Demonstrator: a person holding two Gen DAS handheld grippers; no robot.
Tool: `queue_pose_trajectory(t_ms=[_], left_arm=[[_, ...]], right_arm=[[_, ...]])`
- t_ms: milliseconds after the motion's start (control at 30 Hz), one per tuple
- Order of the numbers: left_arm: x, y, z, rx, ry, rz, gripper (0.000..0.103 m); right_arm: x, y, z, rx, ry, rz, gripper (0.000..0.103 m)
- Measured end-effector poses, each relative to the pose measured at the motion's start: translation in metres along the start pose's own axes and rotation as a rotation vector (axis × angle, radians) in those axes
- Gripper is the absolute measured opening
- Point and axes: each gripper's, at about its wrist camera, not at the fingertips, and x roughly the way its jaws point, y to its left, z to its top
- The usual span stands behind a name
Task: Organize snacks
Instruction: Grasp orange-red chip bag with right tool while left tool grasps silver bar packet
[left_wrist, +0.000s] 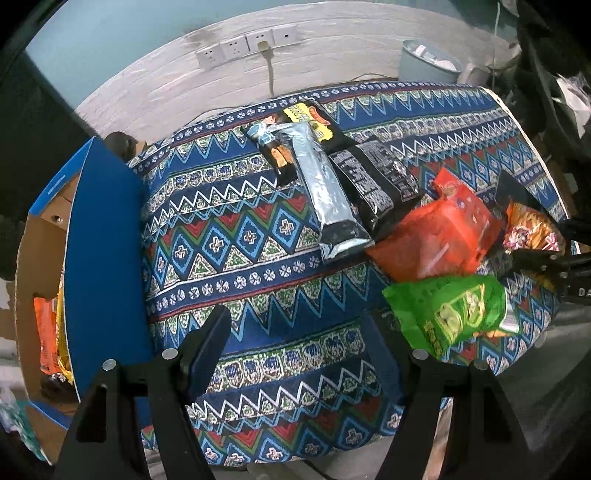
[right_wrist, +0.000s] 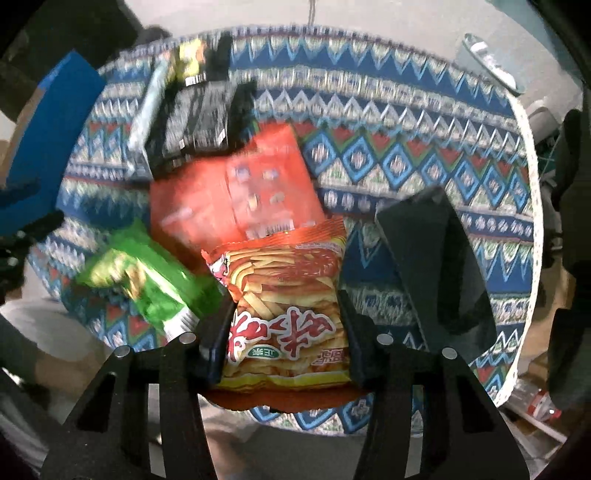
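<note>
From my left wrist, my left gripper (left_wrist: 295, 354) hangs spread over the patterned tablecloth (left_wrist: 236, 236), nothing between its fingers. From my right wrist, my right gripper (right_wrist: 284, 332) pinches the orange fries bag (right_wrist: 288, 295) by the cloth's near edge.

Right-wrist view is motion-blurred, leaving the black packets (right_wrist: 207, 110) unreadable; the cardboard box (left_wrist: 99, 258) is cut by the left-wrist frame edge, contents largely hidden.
</note>
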Motion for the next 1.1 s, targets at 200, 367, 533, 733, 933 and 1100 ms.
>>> queue_pose_trajectory(t_ms=[200, 367, 533, 733, 933, 1100], left_arm=[[0.01, 0.003, 0.015, -0.051, -0.014, -0.002, 0.078], [0.025, 0.008, 0.028, -0.091, -0.006, -0.013, 0.078], [0.037, 0.012, 0.042, -0.13, -0.007, -0.016, 0.078], [0.055, 0.012, 0.059, -0.157, -0.001, -0.027, 0.081], [0.078, 0.01, 0.073, -0.175, 0.028, -0.019, 0.081], [0.094, 0.008, 0.085, -0.186, 0.044, -0.006, 0.081]], right_arm=[[-0.018, -0.001, 0.022, 0.039, -0.094, 0.04, 0.051], [-0.015, -0.004, 0.046, 0.047, -0.124, 0.052, 0.051], [-0.005, -0.01, 0.061, 0.062, -0.143, 0.048, 0.051], [0.005, -0.014, 0.079, 0.089, -0.16, 0.065, 0.051], [0.008, -0.016, 0.091, 0.083, -0.19, 0.082, 0.051], [0.012, -0.018, 0.097, 0.076, -0.194, 0.095, 0.051]])
